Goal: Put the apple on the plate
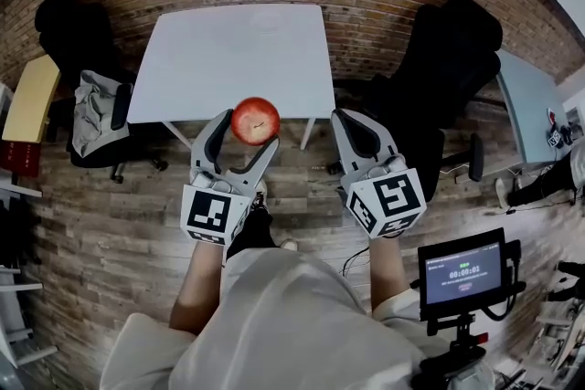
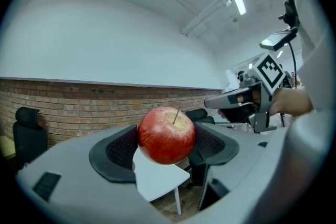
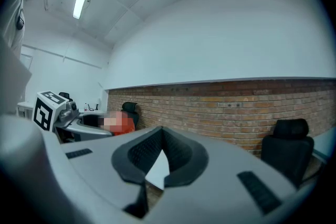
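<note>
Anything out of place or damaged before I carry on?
Nothing stands out. The apple looks whole and sits stem up, gripped between the jaws of the left gripper, in the air near the white table. The right gripper is empty, jaws together.

text | screen (image 1: 463, 273) | timer digits, seemingly 00:00:01 | smaller lines unreadable
</note>
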The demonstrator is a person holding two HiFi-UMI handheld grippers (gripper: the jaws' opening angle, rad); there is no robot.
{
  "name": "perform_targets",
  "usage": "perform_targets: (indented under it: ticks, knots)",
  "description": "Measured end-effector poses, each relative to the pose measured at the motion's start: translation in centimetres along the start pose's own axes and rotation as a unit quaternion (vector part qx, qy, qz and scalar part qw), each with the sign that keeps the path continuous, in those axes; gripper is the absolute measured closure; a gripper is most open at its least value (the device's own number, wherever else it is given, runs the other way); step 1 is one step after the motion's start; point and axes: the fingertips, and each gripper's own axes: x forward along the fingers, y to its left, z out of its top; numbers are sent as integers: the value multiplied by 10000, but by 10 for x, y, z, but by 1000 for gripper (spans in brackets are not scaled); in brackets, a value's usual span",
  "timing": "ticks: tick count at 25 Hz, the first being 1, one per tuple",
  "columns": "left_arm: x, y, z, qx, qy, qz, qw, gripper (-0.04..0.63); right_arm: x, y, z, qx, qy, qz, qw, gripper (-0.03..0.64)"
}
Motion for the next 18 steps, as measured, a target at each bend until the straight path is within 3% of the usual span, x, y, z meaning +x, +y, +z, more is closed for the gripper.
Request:
perform_targets:
  ticks: [18]
  knots:
    - [154,122,-18,-85,-42,-423,9991,242,174,-74,12,-142,113,-269,9995,614]
